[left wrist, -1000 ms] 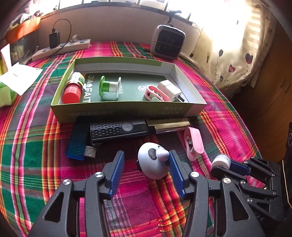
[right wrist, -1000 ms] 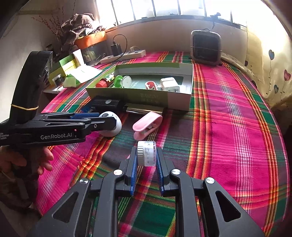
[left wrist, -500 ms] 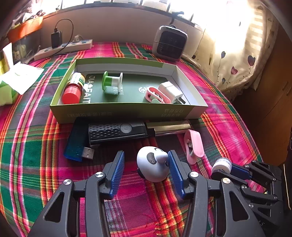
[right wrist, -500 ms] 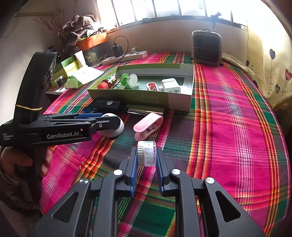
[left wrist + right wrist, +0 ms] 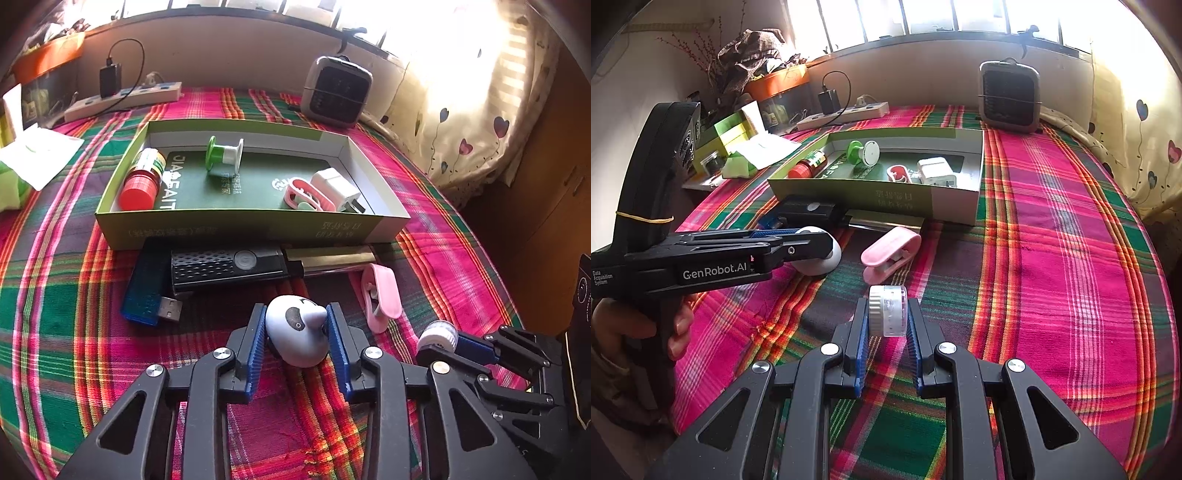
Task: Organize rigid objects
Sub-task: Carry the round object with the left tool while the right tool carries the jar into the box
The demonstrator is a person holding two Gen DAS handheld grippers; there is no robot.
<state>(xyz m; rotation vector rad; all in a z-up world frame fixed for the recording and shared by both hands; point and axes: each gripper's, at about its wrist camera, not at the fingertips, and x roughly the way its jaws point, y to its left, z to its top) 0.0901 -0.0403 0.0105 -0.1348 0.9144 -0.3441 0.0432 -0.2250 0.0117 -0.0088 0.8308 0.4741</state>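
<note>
Left wrist view: the left gripper point(image 5: 297, 338) is seen at lower centre, its jaws having just been closing, and its blue pads now press both sides of a white panda-faced toy point(image 5: 297, 336) lying on the plaid cloth point(image 5: 55, 332). Above it, a green box point(image 5: 240, 225) holds a red-capped bottle point(image 5: 142, 179), a green spool point(image 5: 223, 153) and a white plug point(image 5: 338, 188). At lower right, the right gripper point(image 5: 441, 338) is clenched on a small white-capped jar point(image 5: 437, 332). Between the grippers a pink clip point(image 5: 380, 295) lies on the cloth.
</note>
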